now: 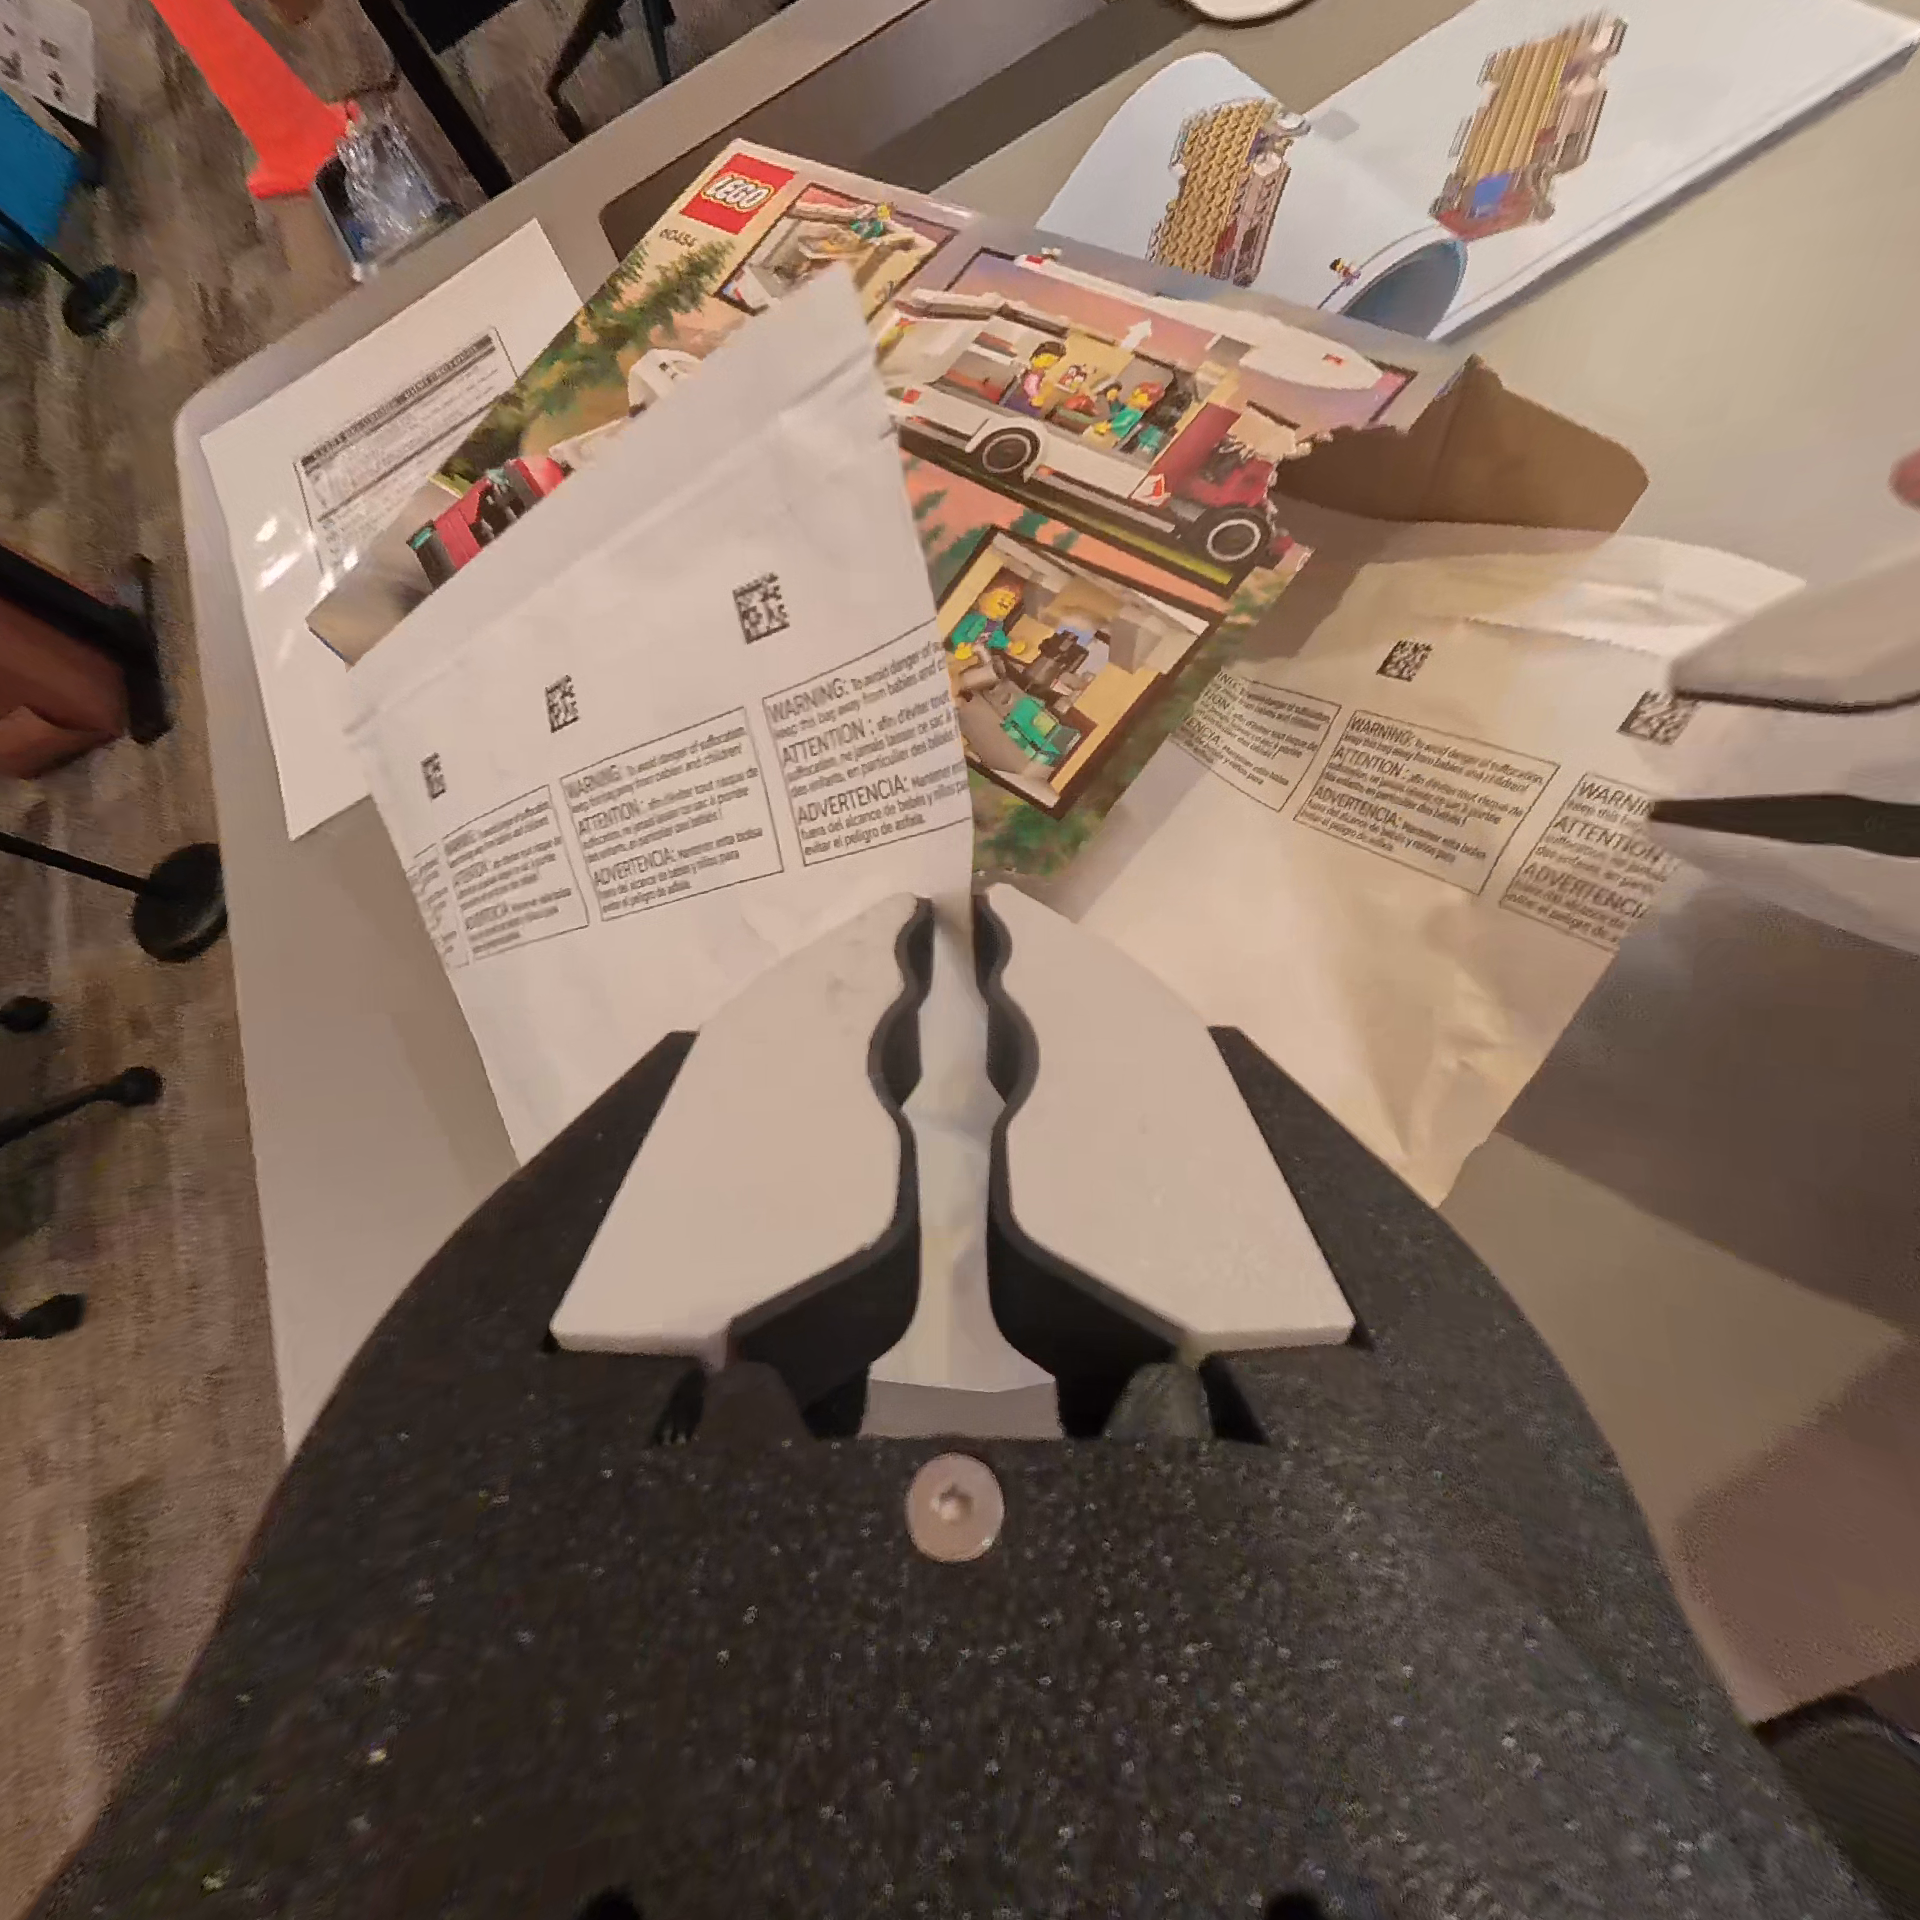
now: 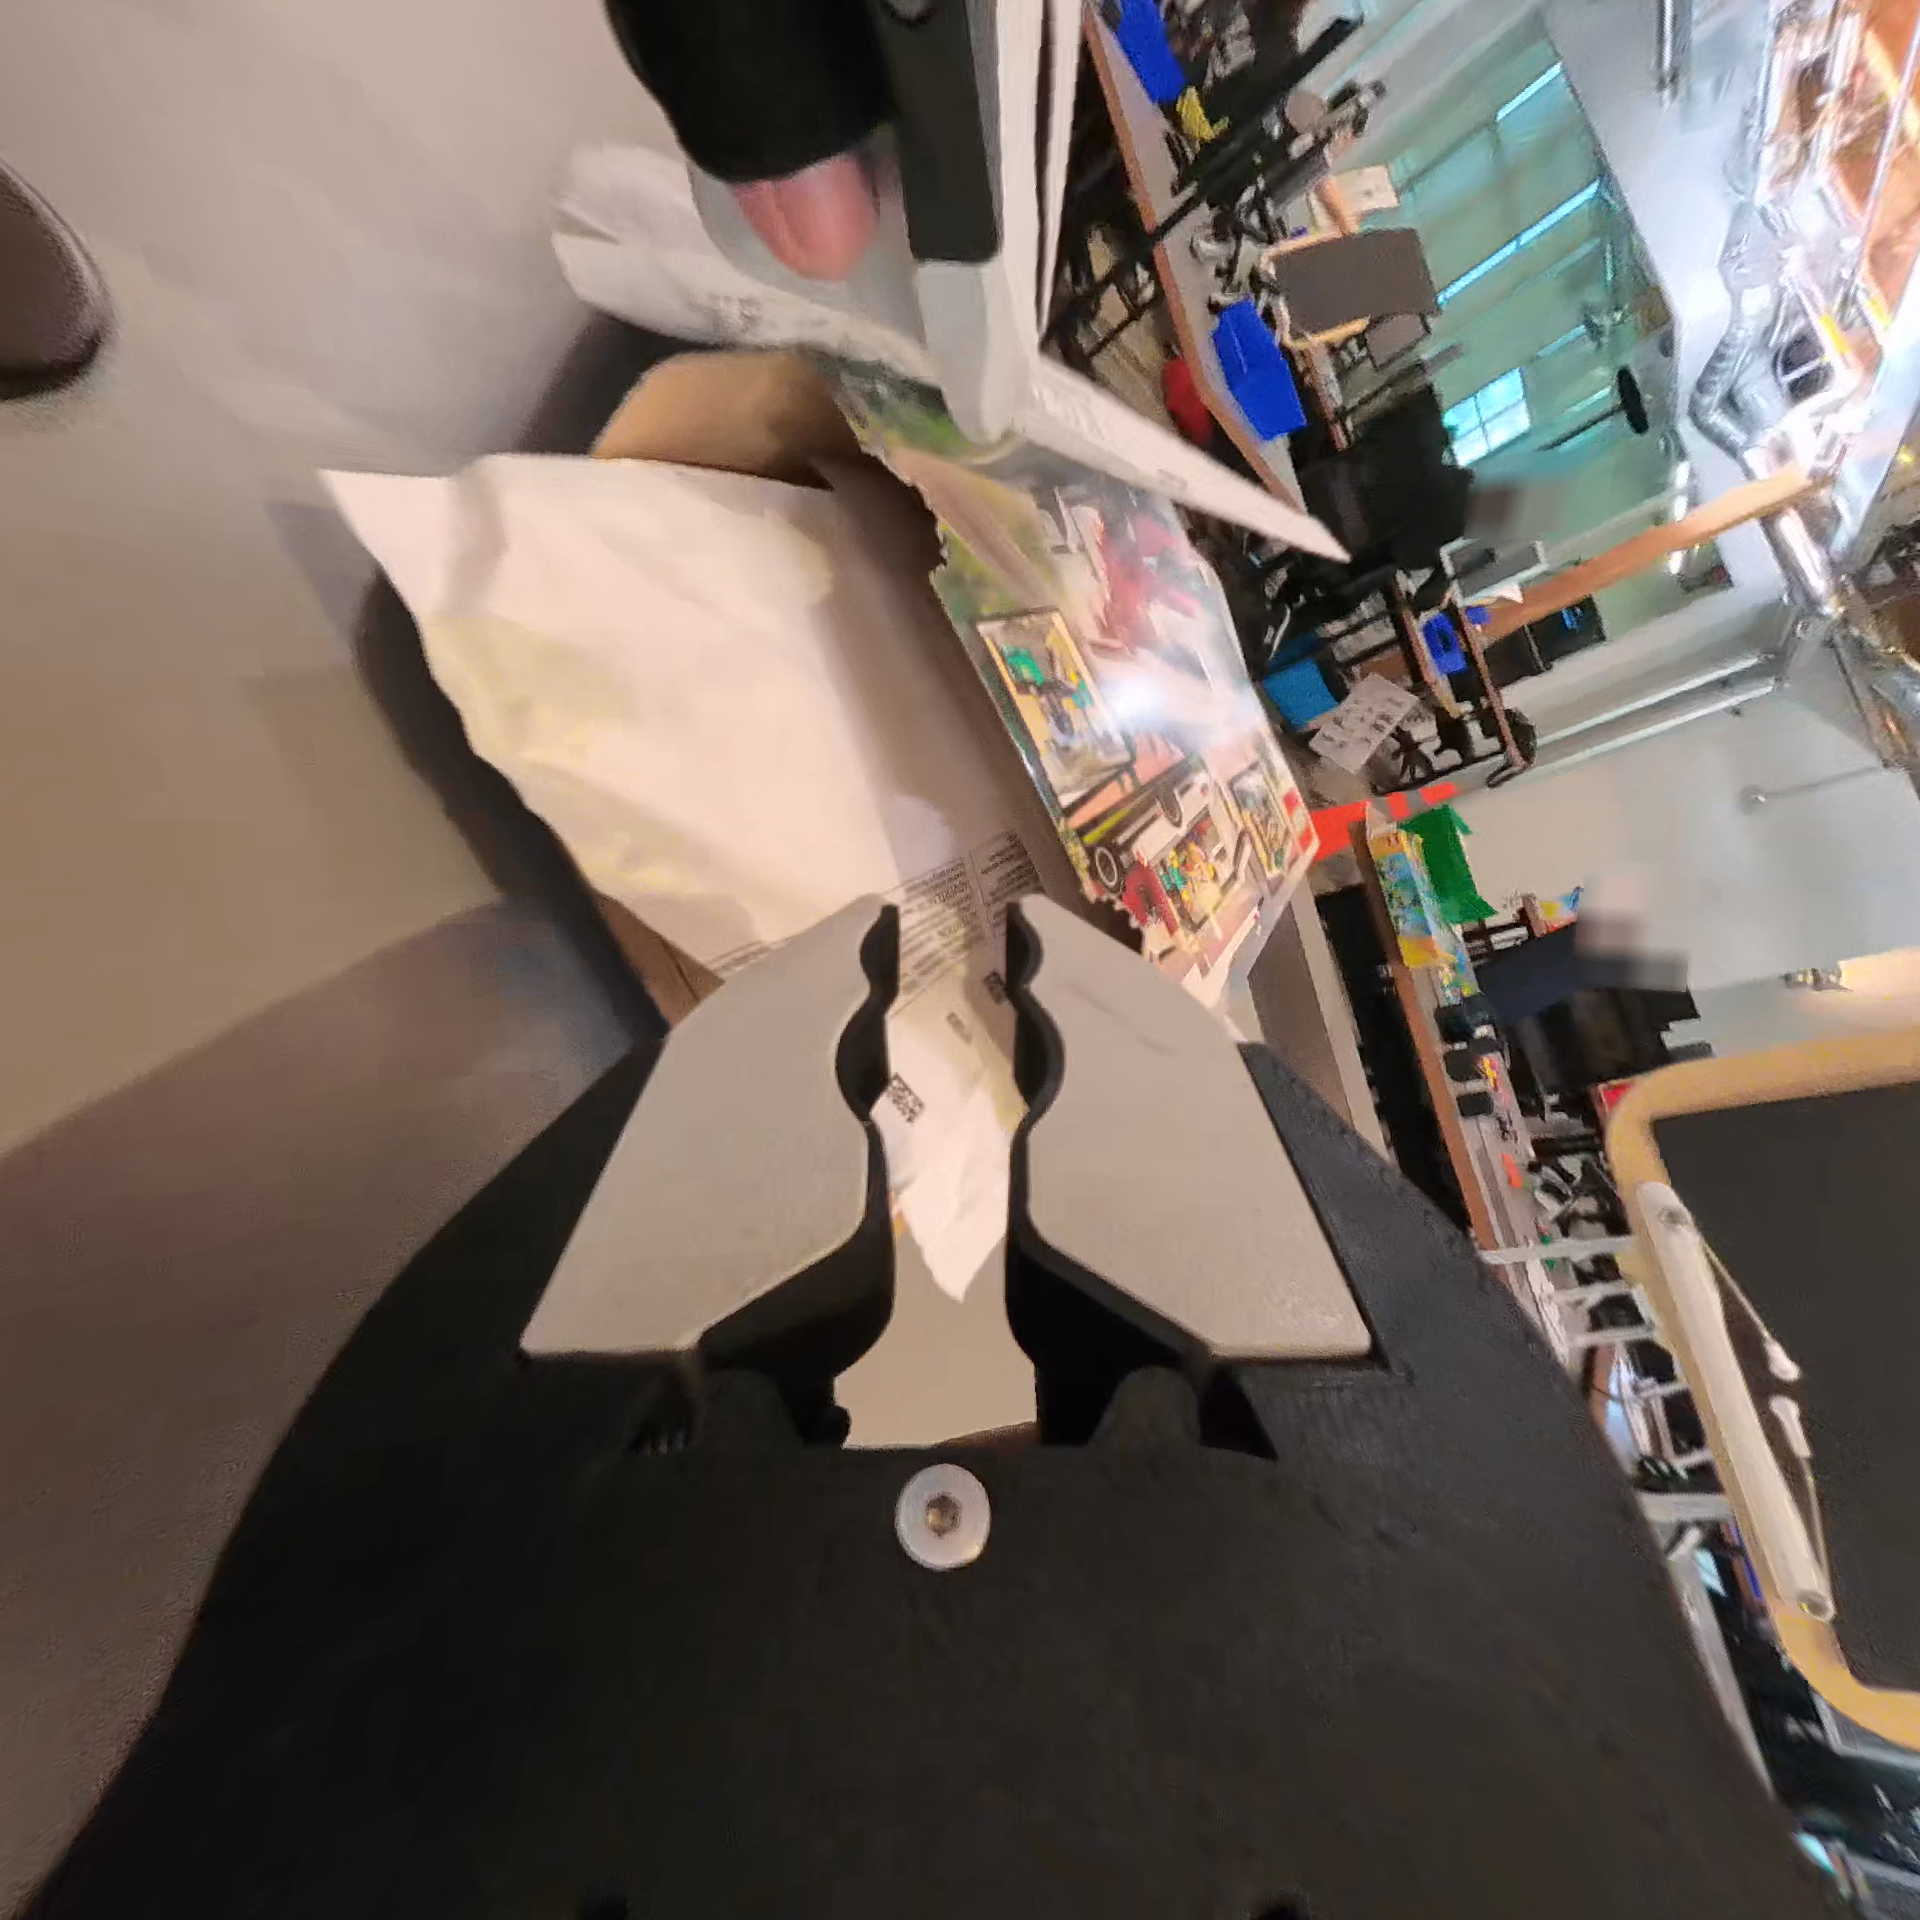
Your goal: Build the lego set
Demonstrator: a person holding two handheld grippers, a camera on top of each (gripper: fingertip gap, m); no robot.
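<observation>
Left wrist view: the left gripper [image 1: 951,914] fingers pinch a torn white paper bag piece [image 1: 665,727], raised at 11 o'clock above the grey worktop [image 1: 343,1091]. The right gripper [image 2: 945,925] fingers, narrowly apart, straddle the other white paper bag half [image 2: 675,665] beside the printed cardboard box panel [image 2: 1143,707]; whether they press it, I cannot tell.

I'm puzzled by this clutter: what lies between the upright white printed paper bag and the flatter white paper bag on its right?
Left wrist view: a colourful torn cardboard toy-box panel picturing a camper van.

White paper bag [image 1: 665,748]: boxed black warning print and small square codes.
Second paper bag [image 1: 1382,831]: same sort of boxed print, more codes.
Toy box panel [image 1: 1091,447]: red brand logo, a number.
White sheet [image 1: 343,436]: fine print, unreadable.
</observation>
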